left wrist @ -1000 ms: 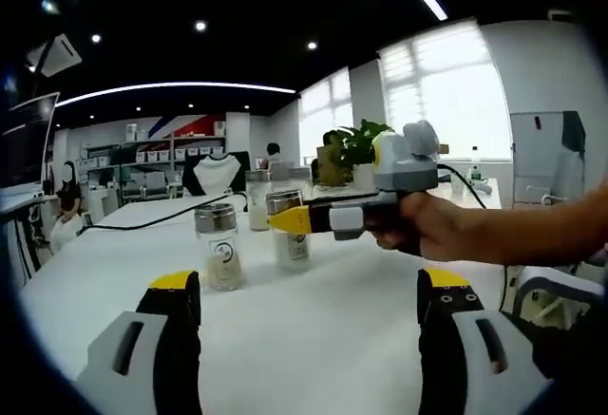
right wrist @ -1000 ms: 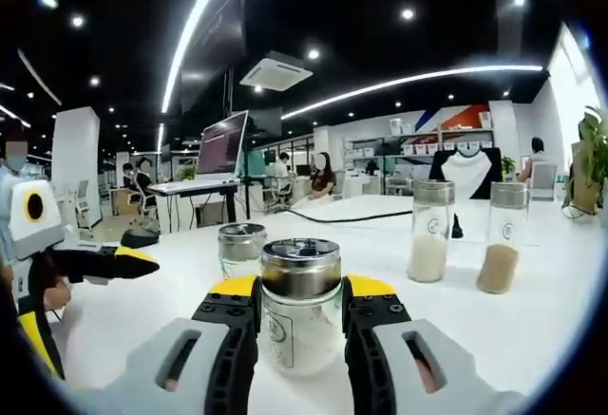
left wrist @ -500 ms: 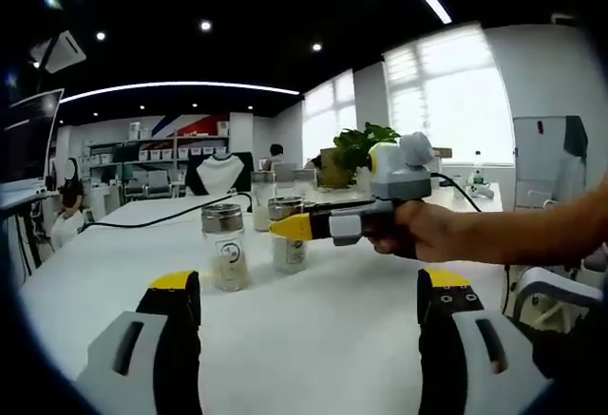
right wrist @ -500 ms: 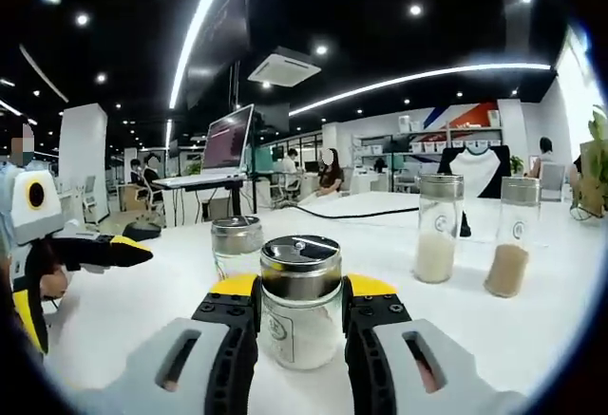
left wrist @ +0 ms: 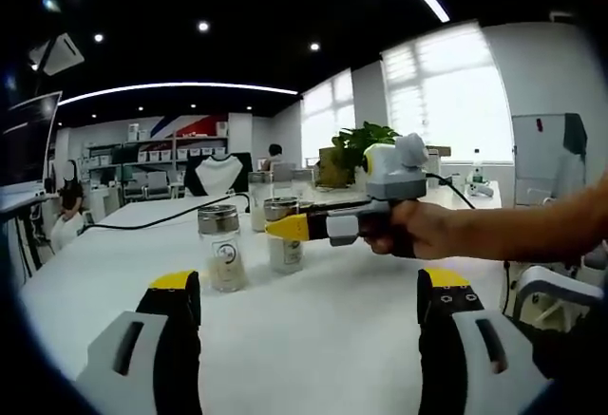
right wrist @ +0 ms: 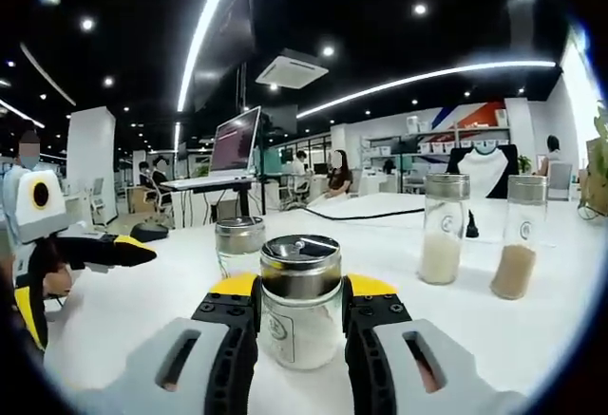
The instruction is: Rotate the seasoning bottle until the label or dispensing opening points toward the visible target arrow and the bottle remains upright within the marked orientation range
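Here the left gripper stands wide open above bare white tabletop, its yellow-tipped black jaws holding nothing. The right gripper is clamped on the short glass seasoning bottle with a perforated metal lid, which stands upright and holds white powder. Behind it sits a similar short jar. Further right stand a tall glass shaker of white powder and a tall shaker of brown powder, with open table around them.
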`<state>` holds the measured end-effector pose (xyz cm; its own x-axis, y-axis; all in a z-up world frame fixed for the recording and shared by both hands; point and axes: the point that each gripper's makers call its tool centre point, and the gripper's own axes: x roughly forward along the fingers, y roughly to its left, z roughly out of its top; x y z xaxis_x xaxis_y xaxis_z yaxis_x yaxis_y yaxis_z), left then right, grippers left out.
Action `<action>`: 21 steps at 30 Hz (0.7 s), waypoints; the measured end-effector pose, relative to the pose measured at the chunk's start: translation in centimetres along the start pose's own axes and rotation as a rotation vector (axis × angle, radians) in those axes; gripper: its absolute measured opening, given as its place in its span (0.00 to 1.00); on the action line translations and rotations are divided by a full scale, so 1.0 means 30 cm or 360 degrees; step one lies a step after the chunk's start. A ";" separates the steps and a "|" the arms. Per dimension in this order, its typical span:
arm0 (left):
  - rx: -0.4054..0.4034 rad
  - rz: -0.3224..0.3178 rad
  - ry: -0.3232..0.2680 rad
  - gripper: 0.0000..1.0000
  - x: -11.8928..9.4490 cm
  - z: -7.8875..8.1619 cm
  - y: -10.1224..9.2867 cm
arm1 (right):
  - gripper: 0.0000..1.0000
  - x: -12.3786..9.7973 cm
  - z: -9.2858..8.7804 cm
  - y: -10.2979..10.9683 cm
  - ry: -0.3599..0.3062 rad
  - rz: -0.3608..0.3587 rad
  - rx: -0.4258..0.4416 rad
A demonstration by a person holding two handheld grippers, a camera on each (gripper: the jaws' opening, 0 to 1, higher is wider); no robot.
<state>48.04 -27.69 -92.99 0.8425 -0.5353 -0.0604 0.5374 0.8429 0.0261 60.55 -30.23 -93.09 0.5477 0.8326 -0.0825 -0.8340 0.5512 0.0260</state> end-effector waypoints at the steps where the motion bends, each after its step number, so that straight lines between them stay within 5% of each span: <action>1: 0.0001 0.0000 0.0001 1.00 0.000 0.000 0.000 | 0.31 0.000 0.000 0.000 -0.0003 0.0003 0.0007; 21: 0.0013 0.0001 0.0011 1.00 0.001 0.001 -0.008 | 0.31 0.004 0.000 0.007 -0.0005 0.0046 0.0019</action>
<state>47.94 -27.93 -92.96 0.8425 -0.5345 -0.0674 0.5373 0.8427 0.0341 60.42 -30.01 -93.09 0.5237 0.8483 -0.0785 -0.8486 0.5275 0.0403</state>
